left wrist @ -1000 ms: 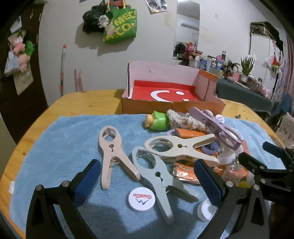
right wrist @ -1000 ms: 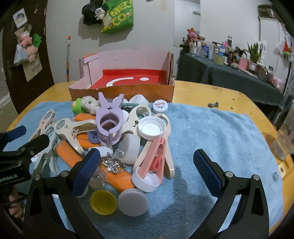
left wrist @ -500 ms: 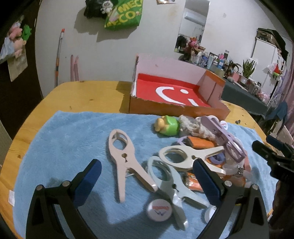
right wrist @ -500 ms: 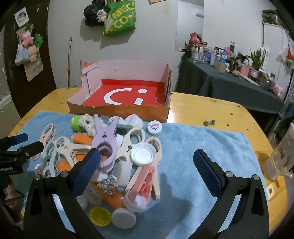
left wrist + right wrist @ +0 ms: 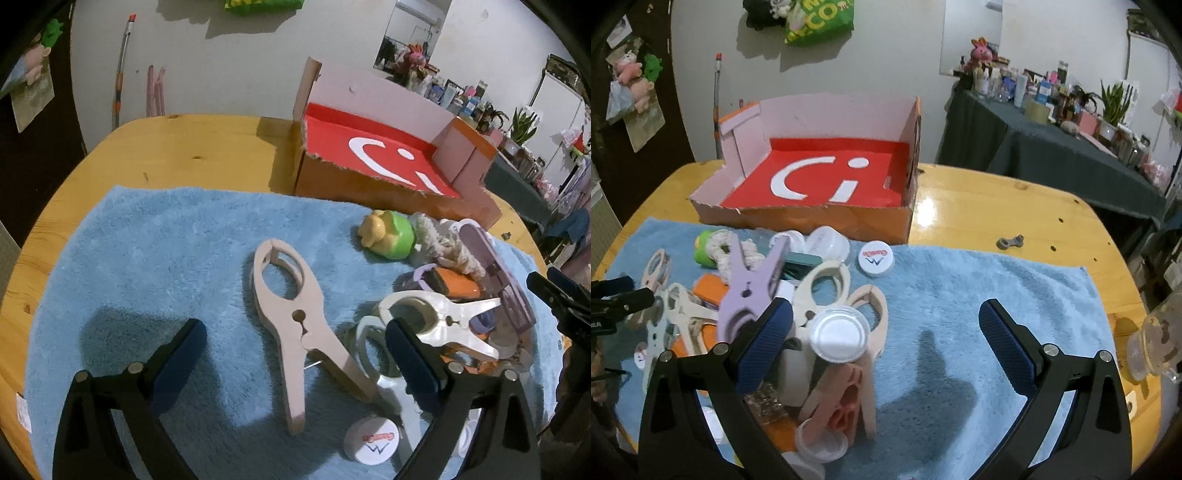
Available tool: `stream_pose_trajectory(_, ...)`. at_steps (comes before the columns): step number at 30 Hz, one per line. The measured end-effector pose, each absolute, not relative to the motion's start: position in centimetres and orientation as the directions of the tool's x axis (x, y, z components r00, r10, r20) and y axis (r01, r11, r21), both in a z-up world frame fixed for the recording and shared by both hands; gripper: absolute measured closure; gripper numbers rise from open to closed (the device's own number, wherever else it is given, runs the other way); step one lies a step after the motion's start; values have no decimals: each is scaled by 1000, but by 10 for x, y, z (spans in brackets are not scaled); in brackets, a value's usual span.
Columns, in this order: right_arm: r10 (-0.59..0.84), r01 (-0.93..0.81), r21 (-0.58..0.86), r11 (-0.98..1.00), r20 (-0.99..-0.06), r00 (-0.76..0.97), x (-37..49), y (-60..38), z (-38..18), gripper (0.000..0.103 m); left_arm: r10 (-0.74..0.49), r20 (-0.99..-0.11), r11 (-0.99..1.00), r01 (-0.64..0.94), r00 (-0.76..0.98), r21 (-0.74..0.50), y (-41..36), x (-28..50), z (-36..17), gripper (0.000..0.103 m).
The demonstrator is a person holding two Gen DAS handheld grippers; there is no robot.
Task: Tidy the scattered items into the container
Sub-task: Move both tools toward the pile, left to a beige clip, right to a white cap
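Left wrist view takes in a round wooden table (image 5: 207,147) with a blue towel (image 5: 147,258) spread over the lower half of the frame and an orange cardboard box (image 5: 369,184), its red floor empty, at upper right just beyond the towel's far edge. At lower centre the left gripper (image 5: 293,363) has its blue-padded fingers (image 5: 177,362) wide apart, having just narrowed slightly, with a beige clothes peg (image 5: 295,328) lying flat on the towel between them, untouched by either pad. Right of it sit a cream peg (image 5: 443,321), a lilac peg (image 5: 498,273), a green and yellow toy (image 5: 388,236) and, at the bottom, a white cap (image 5: 373,441) with red lettering. Right wrist view shows the same box (image 5: 812,218) at upper centre and the heap of pegs and lids at lower left, topped by a white lid (image 5: 838,334); the right gripper (image 5: 886,347) hangs spread wide with nothing clamped, its left pad (image 5: 764,347) in front of the heap and its right pad over bare towel (image 5: 979,280). A second lettered cap (image 5: 875,258) lies just before the box.
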State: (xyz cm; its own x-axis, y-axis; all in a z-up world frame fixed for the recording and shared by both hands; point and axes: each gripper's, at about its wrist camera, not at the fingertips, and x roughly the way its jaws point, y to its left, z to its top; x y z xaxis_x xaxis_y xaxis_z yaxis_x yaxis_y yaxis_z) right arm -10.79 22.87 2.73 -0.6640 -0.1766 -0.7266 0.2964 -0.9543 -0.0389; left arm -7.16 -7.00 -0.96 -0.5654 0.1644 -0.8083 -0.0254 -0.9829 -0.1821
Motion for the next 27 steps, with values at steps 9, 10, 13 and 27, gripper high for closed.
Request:
stream_pose_trajectory(9, -207, 331, -14, -944, -755, -623, -113, 229, 19, 2, 156, -832, -985, -21, -533, -172, -73, -78, -14, 6)
stream_pose_trajectory(10, -213, 335, -8, -942, -757, -617, -113, 228, 18, 4, 156, -833, -985, -21, -531, -170, -73, -78, -14, 6)
stream_pose_trajectory(13, -232, 346, 18, -938, -774, -589, -115, 227, 13, 11, 152, -835, -986, -24, -529, -165, -72, -77, -15, 6)
stream_pose_trajectory(27, -254, 372, 38, -927, -797, -549, -115, 224, 3, 32, 148, -840, -988, -35, -521, -153, -73, -77, -15, 7)
